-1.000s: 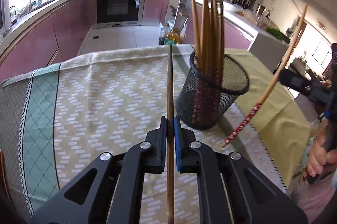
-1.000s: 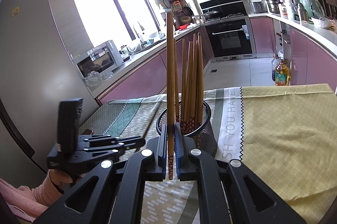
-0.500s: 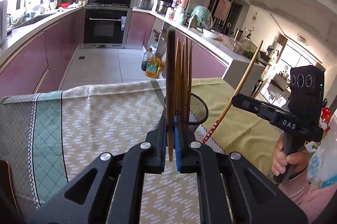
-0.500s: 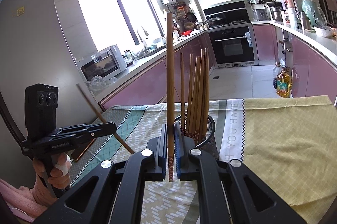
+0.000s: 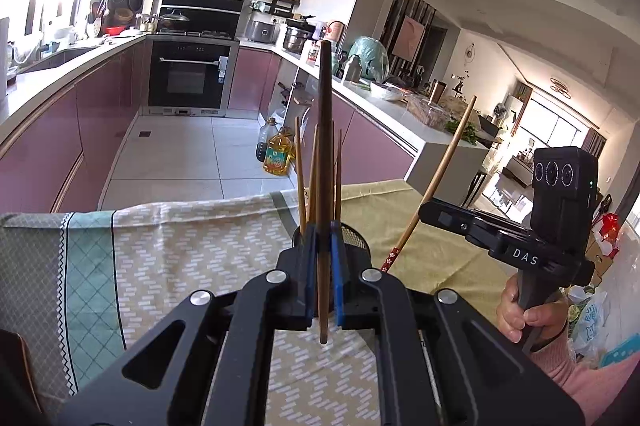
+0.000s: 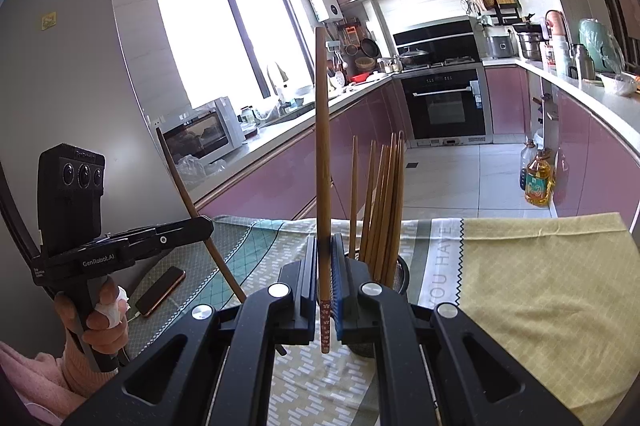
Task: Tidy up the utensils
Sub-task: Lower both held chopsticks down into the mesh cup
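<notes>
- A dark chopstick point(image 5: 325, 130) is clenched upright in the left tool point(image 5: 322, 286), over the table point(image 5: 192, 250).
- A patterned-tip chopstick point(image 6: 322, 162) is gripped upright by the right tool point(image 6: 323, 290) — pattern end down.
- "DAS" and "GenRobot.AI" are read on the tools; "YOU HAVE" on the cloth point(image 6: 440, 258).
- Several chopsticks point(image 6: 384, 202) (about seven) stand in one mesh holder point(image 6: 401, 276).

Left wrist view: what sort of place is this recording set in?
A home kitchen, open to a living area. A built-in oven sits in pink cabinets under a long counter, pots stand by the stove, and a cloth-covered table is in front.
</notes>
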